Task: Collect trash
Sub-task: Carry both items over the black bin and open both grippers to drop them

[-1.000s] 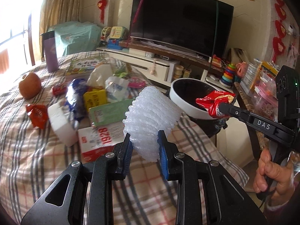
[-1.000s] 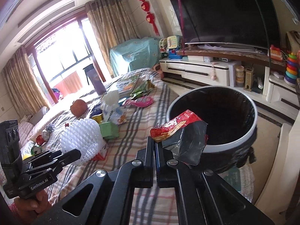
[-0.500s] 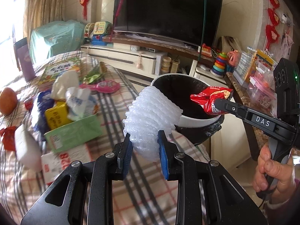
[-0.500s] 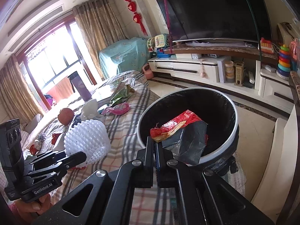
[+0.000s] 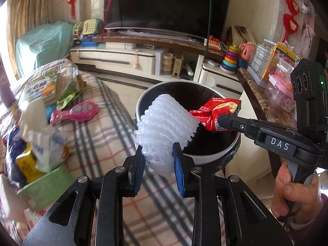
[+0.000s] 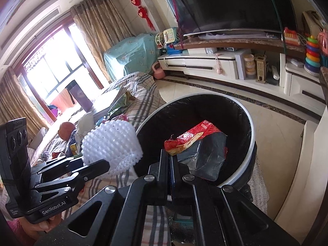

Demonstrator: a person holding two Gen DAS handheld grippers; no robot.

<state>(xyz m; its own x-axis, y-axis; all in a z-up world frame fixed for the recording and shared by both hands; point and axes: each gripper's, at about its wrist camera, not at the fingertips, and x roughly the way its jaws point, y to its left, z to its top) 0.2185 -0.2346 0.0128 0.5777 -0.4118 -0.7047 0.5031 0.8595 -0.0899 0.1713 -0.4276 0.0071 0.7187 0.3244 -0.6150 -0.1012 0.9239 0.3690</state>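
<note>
My left gripper (image 5: 157,153) is shut on a white foam fruit net (image 5: 164,127), which hangs over the near rim of the round trash bin (image 5: 143,96) with its black liner. My right gripper (image 6: 170,153) is shut on a red snack wrapper (image 6: 196,137) with a silver inside, held over the bin's mouth (image 6: 205,110). In the left wrist view the right gripper (image 5: 222,121) reaches in from the right with the wrapper (image 5: 215,110). In the right wrist view the left gripper (image 6: 104,165) holds the net (image 6: 110,143) by the bin's left rim.
A plaid-covered bed (image 5: 106,131) on the left carries more litter: a pink toy brush (image 5: 75,112), a green box (image 5: 45,186), wrappers and tissue. A TV cabinet (image 5: 127,59) lines the far wall. A marble-topped shelf (image 5: 260,100) stands right of the bin.
Both grippers have swung from over the bed toward the bin. The net now reaches the bin's rim and the wrapper hangs over its opening. Both grips are unchanged.
</note>
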